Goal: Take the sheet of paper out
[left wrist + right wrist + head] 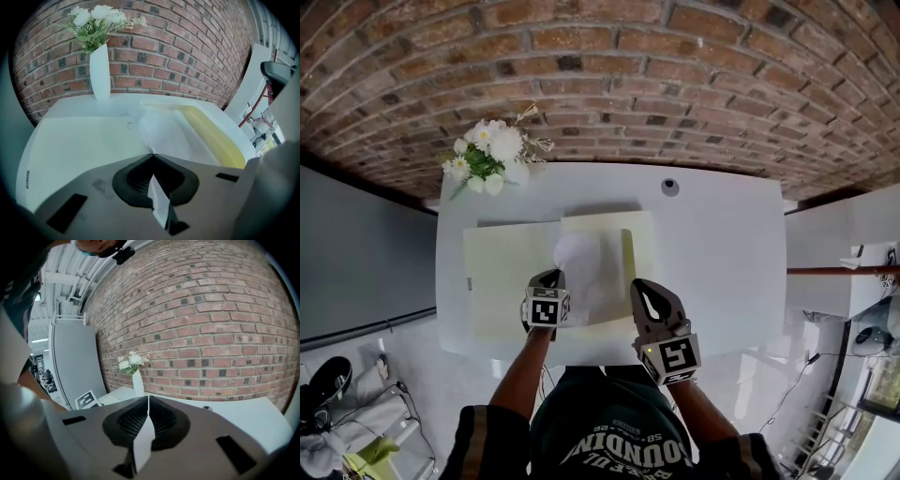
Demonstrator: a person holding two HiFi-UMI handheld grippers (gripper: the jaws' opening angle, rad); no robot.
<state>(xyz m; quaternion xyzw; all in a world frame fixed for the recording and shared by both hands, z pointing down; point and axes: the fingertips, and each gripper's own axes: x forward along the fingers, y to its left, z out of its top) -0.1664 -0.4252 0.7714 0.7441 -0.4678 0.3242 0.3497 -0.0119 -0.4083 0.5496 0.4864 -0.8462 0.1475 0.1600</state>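
On the tabletop (722,244), folder (502,281): open, sheet of paper (577,261) curling up from it.
Left hand-held gripper (151,155): pinching the sheet's near edge.
Right hand-held gripper (148,398): pressed together, empty, raised.
Risk: the thin edge grip may slip or tear the sheet, and the unheld folder may drag along.
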